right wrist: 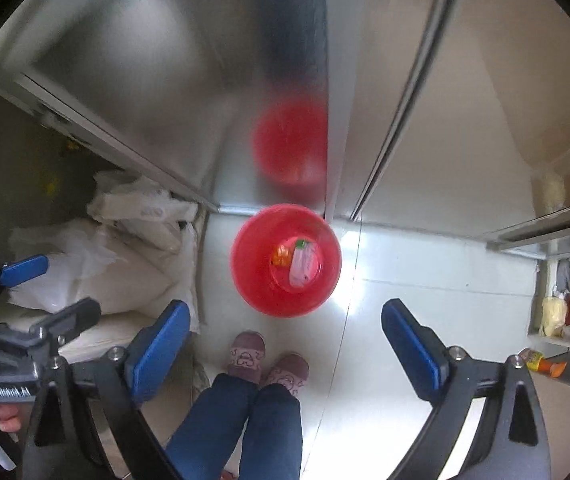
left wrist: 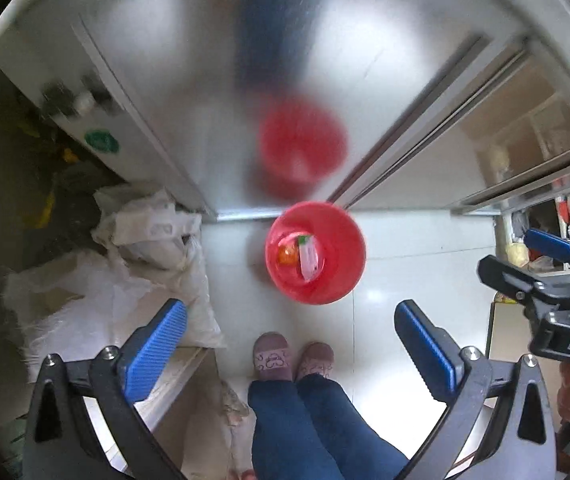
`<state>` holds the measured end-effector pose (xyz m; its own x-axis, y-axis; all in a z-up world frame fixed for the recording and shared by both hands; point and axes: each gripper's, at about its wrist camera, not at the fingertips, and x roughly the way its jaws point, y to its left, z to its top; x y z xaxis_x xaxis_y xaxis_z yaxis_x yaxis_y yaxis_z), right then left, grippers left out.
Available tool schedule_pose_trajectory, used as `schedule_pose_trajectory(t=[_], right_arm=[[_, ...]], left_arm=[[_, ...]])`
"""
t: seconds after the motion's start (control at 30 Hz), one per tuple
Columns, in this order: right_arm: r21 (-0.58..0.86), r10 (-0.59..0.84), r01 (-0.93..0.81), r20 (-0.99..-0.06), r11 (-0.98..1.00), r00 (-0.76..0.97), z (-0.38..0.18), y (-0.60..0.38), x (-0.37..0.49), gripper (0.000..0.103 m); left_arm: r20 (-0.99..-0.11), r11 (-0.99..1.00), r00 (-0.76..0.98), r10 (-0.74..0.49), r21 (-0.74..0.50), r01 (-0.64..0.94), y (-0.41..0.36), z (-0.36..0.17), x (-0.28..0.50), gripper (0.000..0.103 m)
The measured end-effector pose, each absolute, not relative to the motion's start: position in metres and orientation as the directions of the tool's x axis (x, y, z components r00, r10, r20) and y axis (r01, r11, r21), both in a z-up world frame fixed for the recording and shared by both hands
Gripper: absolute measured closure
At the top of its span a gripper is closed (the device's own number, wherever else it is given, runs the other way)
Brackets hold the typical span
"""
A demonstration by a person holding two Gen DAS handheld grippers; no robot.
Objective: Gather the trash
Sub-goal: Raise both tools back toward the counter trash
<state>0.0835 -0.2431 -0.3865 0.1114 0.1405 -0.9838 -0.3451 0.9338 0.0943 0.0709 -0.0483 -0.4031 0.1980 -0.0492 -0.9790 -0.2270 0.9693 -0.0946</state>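
A red bucket (left wrist: 316,253) stands on the white tiled floor against a steel cabinet; it also shows in the right wrist view (right wrist: 286,260). Inside lie an orange wrapper (left wrist: 287,255) and a whitish wrapper (left wrist: 309,258), also seen in the right wrist view as the orange wrapper (right wrist: 281,257) and the whitish wrapper (right wrist: 303,266). My left gripper (left wrist: 291,346) is open and empty, high above the floor, just nearer than the bucket. My right gripper (right wrist: 285,342) is open and empty, likewise above the floor near the bucket. Each gripper shows at the edge of the other's view.
White sacks (left wrist: 125,264) are piled at the left of the bucket. The person's slippered feet (left wrist: 291,360) stand just below the bucket. A steel cabinet front (left wrist: 245,80) reflects the bucket. At right, a shelf holds bags, with an orange packet (right wrist: 541,361) on a lower ledge.
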Motion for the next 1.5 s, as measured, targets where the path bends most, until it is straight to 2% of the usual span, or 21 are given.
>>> schedule_pose_trajectory(t=[0.27, 0.63, 0.8, 1.17, 1.5], right_arm=[[0.01, 0.125, -0.372, -0.95, 0.928, 0.286, -0.265, -0.25, 0.061, 0.007], [0.047, 0.168, -0.379, -0.941, 0.924, 0.294, -0.163, -0.253, 0.052, 0.007], [0.065, 0.213, -0.387, -0.911, 0.92, 0.353, -0.123, -0.248, 0.051, 0.007], [0.075, 0.29, -0.481, -0.873, 0.874, 0.391, -0.068, -0.201, 0.069, 0.007], [0.072, 0.31, -0.524, -0.871, 0.849, 0.381, -0.067, -0.144, 0.122, 0.007]], left_arm=[[-0.952, 0.983, 0.306, 0.024, -0.033, -0.179, -0.065, -0.284, 0.054, 0.0], [-0.905, 0.981, 0.414, 0.096, 0.017, -0.191, -0.065, -0.158, 0.031, 0.0], [-0.88, 0.977, 0.455, 0.138, 0.045, -0.209, -0.055, -0.107, 0.024, 0.0], [-0.835, 0.948, 0.514, 0.195, 0.027, -0.317, -0.016, -0.054, 0.03, 0.0], [-0.85, 0.938, 0.497, 0.174, -0.011, -0.347, 0.041, -0.064, 0.076, 0.0]])
